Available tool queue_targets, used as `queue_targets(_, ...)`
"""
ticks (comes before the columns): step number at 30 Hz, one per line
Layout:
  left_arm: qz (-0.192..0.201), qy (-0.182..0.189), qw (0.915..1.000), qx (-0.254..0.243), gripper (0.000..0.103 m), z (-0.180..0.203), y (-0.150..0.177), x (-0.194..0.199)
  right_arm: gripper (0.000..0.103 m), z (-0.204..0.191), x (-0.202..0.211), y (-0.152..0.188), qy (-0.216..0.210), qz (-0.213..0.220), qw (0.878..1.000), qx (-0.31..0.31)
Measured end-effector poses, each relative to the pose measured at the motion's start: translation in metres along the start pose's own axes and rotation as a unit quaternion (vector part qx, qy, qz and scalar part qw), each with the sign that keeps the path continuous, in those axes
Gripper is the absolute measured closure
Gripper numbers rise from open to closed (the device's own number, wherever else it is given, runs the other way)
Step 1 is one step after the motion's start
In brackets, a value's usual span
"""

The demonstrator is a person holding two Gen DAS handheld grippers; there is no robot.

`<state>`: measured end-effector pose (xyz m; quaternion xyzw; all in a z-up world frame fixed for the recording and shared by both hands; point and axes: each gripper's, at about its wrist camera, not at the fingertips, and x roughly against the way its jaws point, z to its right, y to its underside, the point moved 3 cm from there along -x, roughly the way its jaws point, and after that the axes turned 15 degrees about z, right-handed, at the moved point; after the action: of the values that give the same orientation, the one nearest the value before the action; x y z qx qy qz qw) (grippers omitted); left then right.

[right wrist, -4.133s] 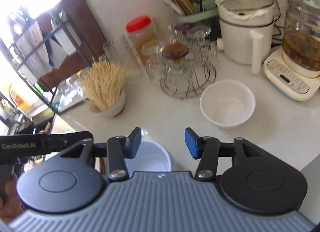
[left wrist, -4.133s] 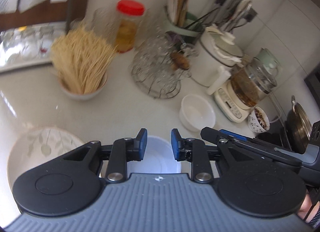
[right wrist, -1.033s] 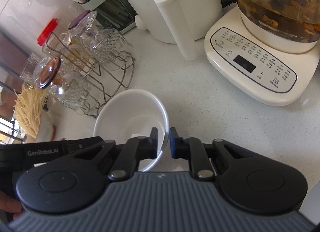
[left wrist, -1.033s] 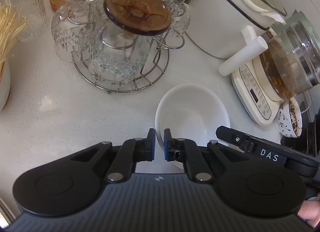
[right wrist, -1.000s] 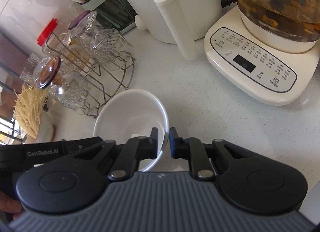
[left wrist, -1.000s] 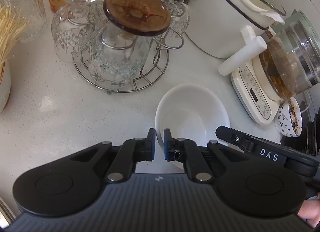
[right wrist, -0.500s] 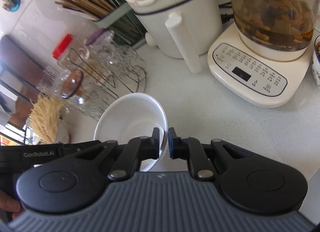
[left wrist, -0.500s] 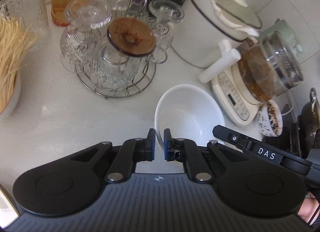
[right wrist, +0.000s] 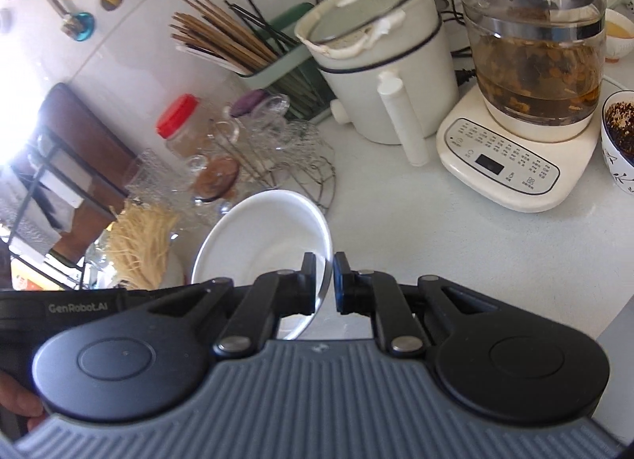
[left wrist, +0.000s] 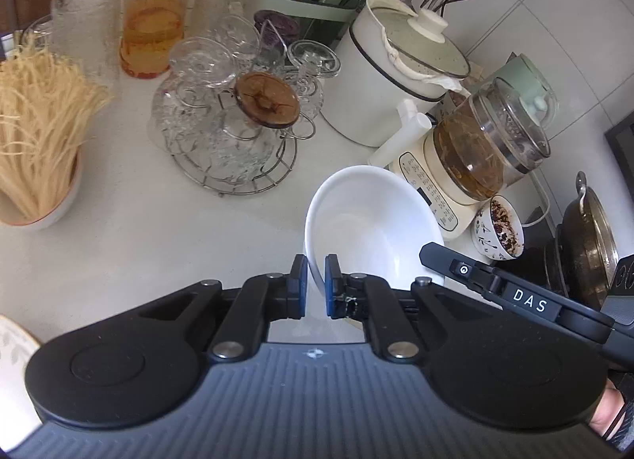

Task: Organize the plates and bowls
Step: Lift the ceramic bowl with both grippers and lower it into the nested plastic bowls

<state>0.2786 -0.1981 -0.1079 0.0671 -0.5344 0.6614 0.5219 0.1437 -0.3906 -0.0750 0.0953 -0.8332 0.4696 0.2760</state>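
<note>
Left gripper (left wrist: 315,284): low centre of the left wrist view, nearly closed, its two pads pinching the near-left rim of the white bowl (left wrist: 368,229).
Right gripper (right wrist: 325,284): low centre of the right wrist view, likewise nearly closed, clamped on the bowl's right-hand rim (right wrist: 261,241).
White bowl: held between both grippers, tilted and apparently lifted off the counter (left wrist: 158,229); it looks empty.
Leaf-patterned plate (left wrist: 12,344): only a sliver shows at the lower left edge of the left wrist view, well apart from the bowl.
Step in hand: judged to be carrying the bowl toward wherever the dishes are being gathered.
Next move: calls for both hands travelling together at a matched pace, keeping the bowl level, then lowering it squarely before either grip loosens.
Mid-frame: a wire rack of upturned glasses (left wrist: 233,134) and a bowl of dry noodles (left wrist: 35,134) at the left edge.
Farther back: white cooker pot (left wrist: 400,74), glass kettle of brown tea (right wrist: 535,46), red-lidded jar (left wrist: 154,15), chopstick holder (right wrist: 273,58).
</note>
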Motion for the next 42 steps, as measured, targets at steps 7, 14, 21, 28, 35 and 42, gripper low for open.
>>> queue_targets(7,0.017,-0.002,0.9999,0.003,0.092,-0.014,0.002,0.031,0.092,-0.022,0.013,0.007,-0.02,0.009,1.0,0.01)
queue_targets(14,0.035,-0.014,0.9991,0.019,0.092,-0.037,0.007,0.062,0.092,-0.049,0.017,0.015,-0.044,0.009,0.999,0.023)
queue_targets(21,0.048,-0.031,0.9976,0.039,0.092,-0.064,0.017,0.083,0.092,-0.077,0.013,0.027,-0.066,-0.002,0.996,0.055)
queue_targets(28,0.05,-0.044,0.9957,0.064,0.092,-0.086,0.03,0.095,0.092,-0.095,0.006,0.04,-0.079,-0.023,0.993,0.079)
queue_targets(35,0.035,-0.057,0.9942,0.085,0.092,-0.103,0.047,0.096,0.092,-0.105,-0.003,0.055,-0.078,-0.057,0.991,0.092)
queue_targets(42,0.011,-0.074,0.9918,0.104,0.092,-0.116,0.069,0.092,0.092,-0.109,-0.01,0.073,-0.072,-0.096,0.987,0.106)
